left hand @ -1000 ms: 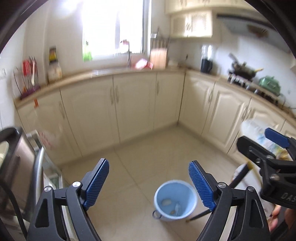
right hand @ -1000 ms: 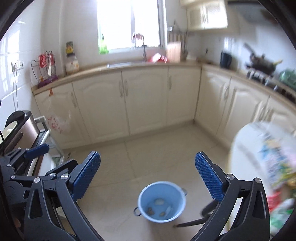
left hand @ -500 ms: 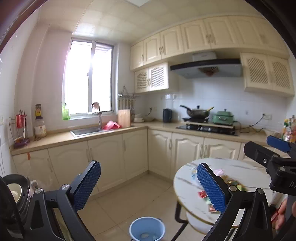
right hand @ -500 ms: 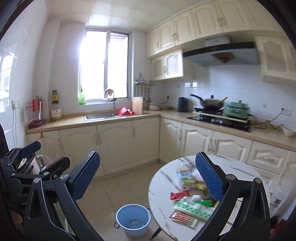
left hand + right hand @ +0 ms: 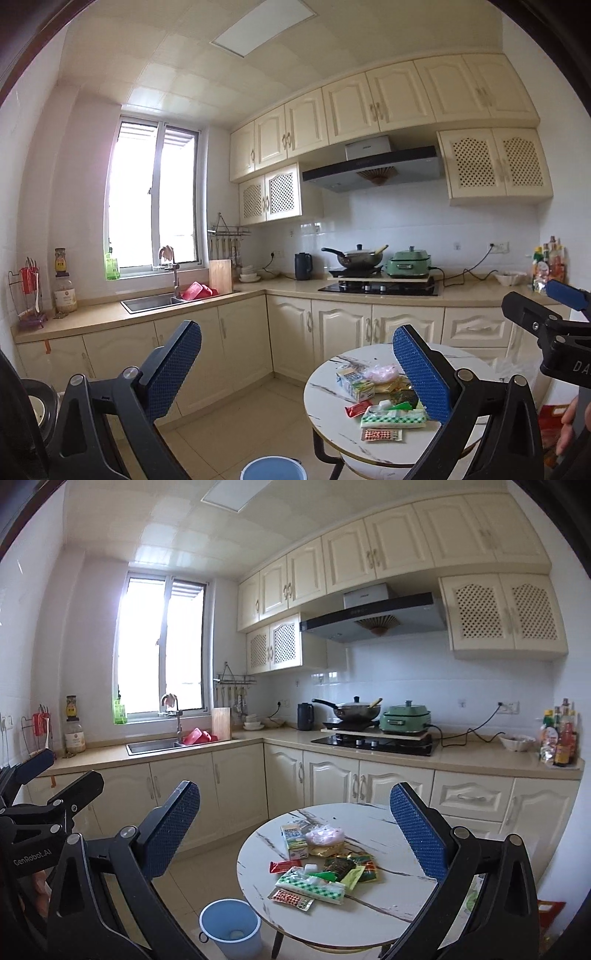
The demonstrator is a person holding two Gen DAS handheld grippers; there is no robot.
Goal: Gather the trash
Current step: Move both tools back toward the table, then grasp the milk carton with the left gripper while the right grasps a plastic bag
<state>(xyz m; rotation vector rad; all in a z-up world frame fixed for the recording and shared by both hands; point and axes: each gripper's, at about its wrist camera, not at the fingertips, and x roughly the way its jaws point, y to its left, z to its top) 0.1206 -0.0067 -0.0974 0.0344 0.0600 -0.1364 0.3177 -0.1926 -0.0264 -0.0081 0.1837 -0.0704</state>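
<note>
A round marble table (image 5: pixel 388 830) (image 5: pixel 325 384) carries a pile of trash: a small milk carton (image 5: pixel 294 840) (image 5: pixel 352 382), a pink bag (image 5: pixel 325 836), a red wrapper (image 5: pixel 284 866), dark green wrappers (image 5: pixel 351 867), a green-checked tissue pack (image 5: pixel 310 882) (image 5: pixel 391 419) and a red-white packet (image 5: pixel 291 899) (image 5: pixel 380 435). A blue bucket (image 5: pixel 231 928) (image 5: pixel 271 469) stands on the floor left of the table. My left gripper (image 5: pixel 297 343) and right gripper (image 5: pixel 294 812) both hang open and empty in the air, well short of the table.
Cream cabinets and a beige counter run along two walls, with a sink (image 5: pixel 153 746), a kettle (image 5: pixel 306 716), a hob with a wok (image 5: pixel 356 710) and a green cooker (image 5: pixel 406 716). Sauce bottles (image 5: pixel 559 738) stand far right. A hand (image 5: pixel 569 417) shows at the right edge.
Both views have swung up and to the right, from the floor and bucket to the kitchen wall. The table with its trash has come into view and the bucket has slid to the bottom edge.
</note>
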